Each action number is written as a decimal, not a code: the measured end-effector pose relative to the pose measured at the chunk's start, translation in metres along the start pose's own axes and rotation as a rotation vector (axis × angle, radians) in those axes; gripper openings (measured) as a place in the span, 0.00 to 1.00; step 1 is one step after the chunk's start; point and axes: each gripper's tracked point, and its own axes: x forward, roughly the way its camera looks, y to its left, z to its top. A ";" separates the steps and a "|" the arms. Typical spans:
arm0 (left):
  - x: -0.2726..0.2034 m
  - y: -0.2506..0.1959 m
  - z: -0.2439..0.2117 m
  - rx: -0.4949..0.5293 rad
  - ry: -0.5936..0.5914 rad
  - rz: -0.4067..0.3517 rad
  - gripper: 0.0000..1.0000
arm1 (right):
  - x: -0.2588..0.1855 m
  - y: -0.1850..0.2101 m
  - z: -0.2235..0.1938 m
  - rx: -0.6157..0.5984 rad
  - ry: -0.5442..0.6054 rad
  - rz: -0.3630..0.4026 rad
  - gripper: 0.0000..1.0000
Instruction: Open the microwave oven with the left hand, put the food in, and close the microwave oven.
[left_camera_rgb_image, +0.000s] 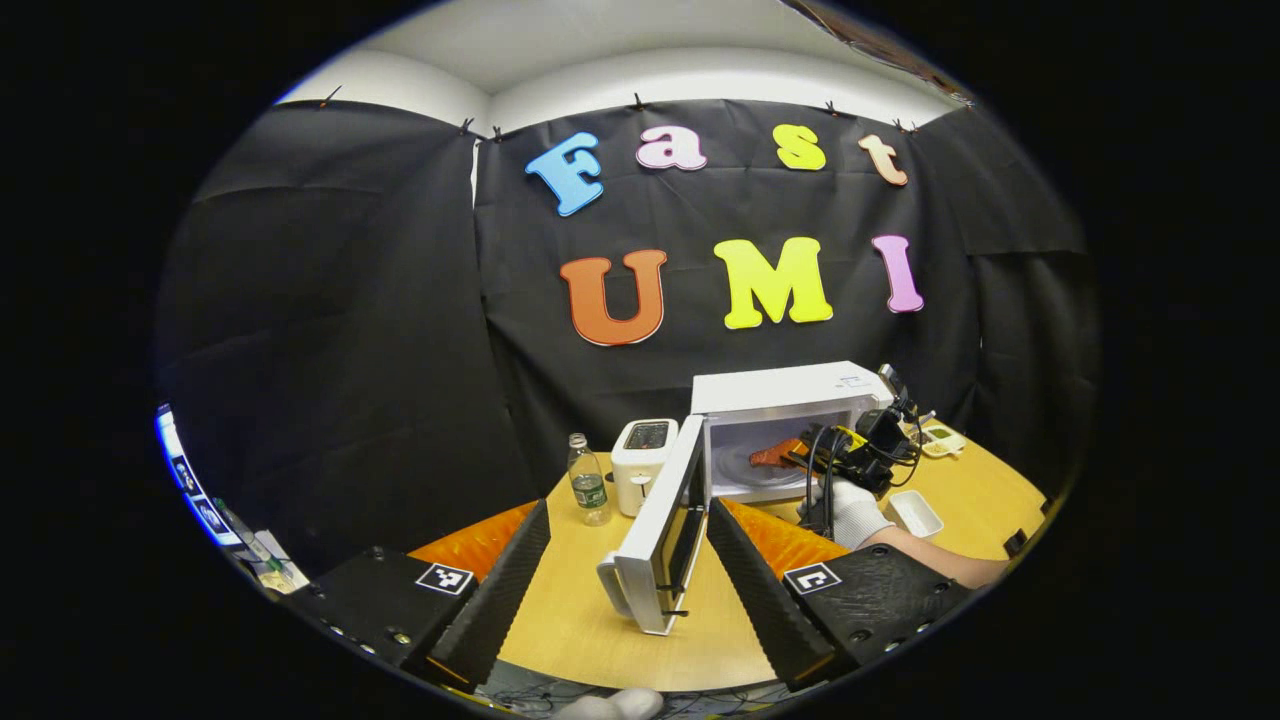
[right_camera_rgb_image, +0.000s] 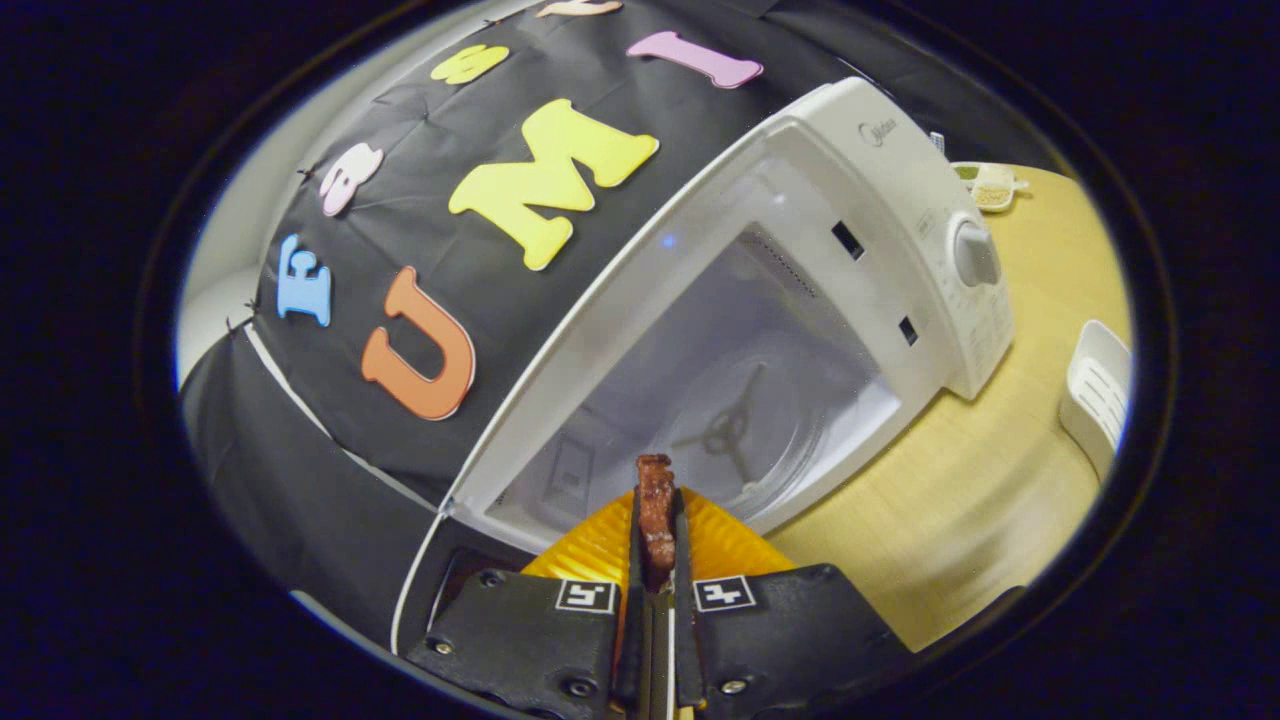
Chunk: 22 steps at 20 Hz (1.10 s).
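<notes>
Gloved hand (left_camera_rgb_image: 850, 508) reaches right tool (left_camera_rgb_image: 815, 455) into microwave (left_camera_rgb_image: 790, 400).

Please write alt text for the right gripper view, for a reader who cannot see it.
The right gripper holds a piece of food between its shut fingers, in front of the open microwave. The glass plate inside looks bare.

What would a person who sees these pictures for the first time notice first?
First comes the white microwave oven on the wooden table, its door swung wide open toward the left gripper, whose fingers stand apart. Next is the right gripper, shut on a reddish-brown piece of food at the mouth of the cavity. To the left of the oven stand a white toaster and a small bottle.
</notes>
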 end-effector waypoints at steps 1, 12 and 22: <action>0.005 0.003 -0.003 0.005 0.003 0.007 0.97 | 0.011 -0.004 -0.001 -0.016 -0.011 -0.016 0.15; 0.027 0.007 -0.020 -0.028 0.024 0.012 0.96 | 0.067 -0.042 0.000 -0.166 -0.094 -0.139 0.23; 0.031 0.008 -0.038 -0.057 0.061 0.026 0.97 | 0.076 -0.030 0.022 -0.690 -0.155 -0.207 0.64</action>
